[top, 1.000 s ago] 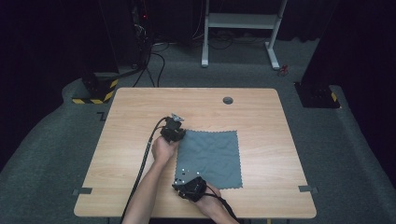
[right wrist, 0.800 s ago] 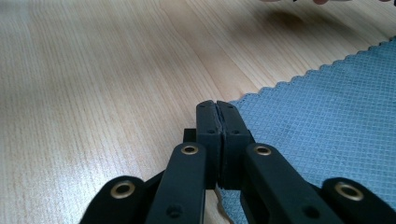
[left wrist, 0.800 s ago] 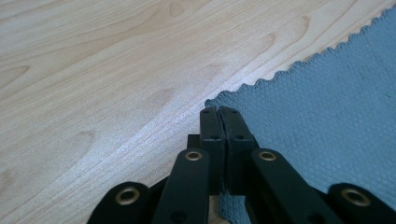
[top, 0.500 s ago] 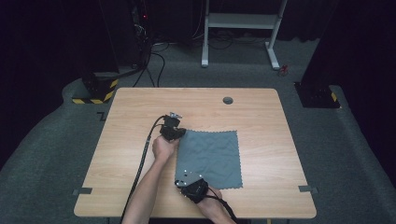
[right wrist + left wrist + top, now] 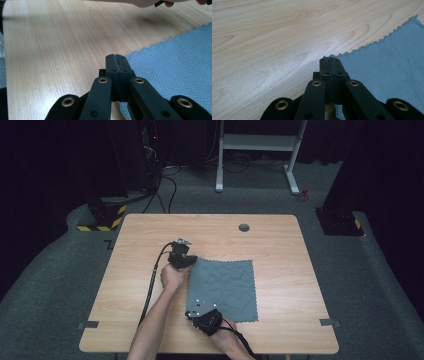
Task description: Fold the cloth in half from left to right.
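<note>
A grey cloth with scalloped edges lies flat on the wooden table. My left gripper rests at the cloth's far left corner. In the left gripper view its jaws are pressed together, with the corner of the cloth pinched at their tips. My right gripper sits at the near left corner. Its jaws are also closed, right where the corner of the cloth meets them. A hand holding the left gripper shows at the top of the right gripper view.
A round cable hole sits near the table's far edge. Behind the table stand a white frame, dark equipment with cables, and a yellow-black striped base. Bare wood lies left and right of the cloth.
</note>
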A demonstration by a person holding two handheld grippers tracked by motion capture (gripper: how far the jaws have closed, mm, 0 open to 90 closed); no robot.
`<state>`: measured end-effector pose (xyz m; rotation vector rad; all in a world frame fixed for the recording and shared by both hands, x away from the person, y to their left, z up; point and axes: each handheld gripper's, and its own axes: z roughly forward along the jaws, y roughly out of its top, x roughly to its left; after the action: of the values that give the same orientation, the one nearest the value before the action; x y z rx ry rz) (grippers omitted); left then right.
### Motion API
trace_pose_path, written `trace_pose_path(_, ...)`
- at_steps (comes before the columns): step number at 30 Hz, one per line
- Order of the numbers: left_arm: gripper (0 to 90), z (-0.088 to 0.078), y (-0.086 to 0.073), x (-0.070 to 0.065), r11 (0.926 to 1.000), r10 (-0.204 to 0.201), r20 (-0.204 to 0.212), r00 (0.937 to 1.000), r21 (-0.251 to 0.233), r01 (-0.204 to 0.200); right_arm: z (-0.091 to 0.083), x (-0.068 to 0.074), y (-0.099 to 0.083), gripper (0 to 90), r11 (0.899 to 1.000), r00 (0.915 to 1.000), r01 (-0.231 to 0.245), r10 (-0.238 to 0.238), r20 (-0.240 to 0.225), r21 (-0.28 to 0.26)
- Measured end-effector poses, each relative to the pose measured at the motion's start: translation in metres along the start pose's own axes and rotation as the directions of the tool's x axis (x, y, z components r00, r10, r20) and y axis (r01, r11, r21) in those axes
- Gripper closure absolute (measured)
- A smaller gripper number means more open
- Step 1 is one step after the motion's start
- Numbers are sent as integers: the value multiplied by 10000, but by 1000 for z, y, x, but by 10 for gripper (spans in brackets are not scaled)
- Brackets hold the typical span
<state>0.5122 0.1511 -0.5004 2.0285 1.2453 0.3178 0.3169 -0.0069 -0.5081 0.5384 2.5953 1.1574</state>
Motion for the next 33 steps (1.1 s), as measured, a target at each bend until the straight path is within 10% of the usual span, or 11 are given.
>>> trace_pose_path(13,899,-27,-5,33,9983,-558,342,9979,-177,564,10,8,30,900,9986,9983,499,-492,-326,184)
trace_pose_path(23,899,-68,-3,52,9987,-409,-319,9987,-325,399,16,16,54,900,9971,9941,507,-558,-928,-560)
trace_pose_path(33,899,-38,5,20,9998,66,-52,10000,-171,-67,-4,2,34,900,9979,9971,-70,20,-761,-648)
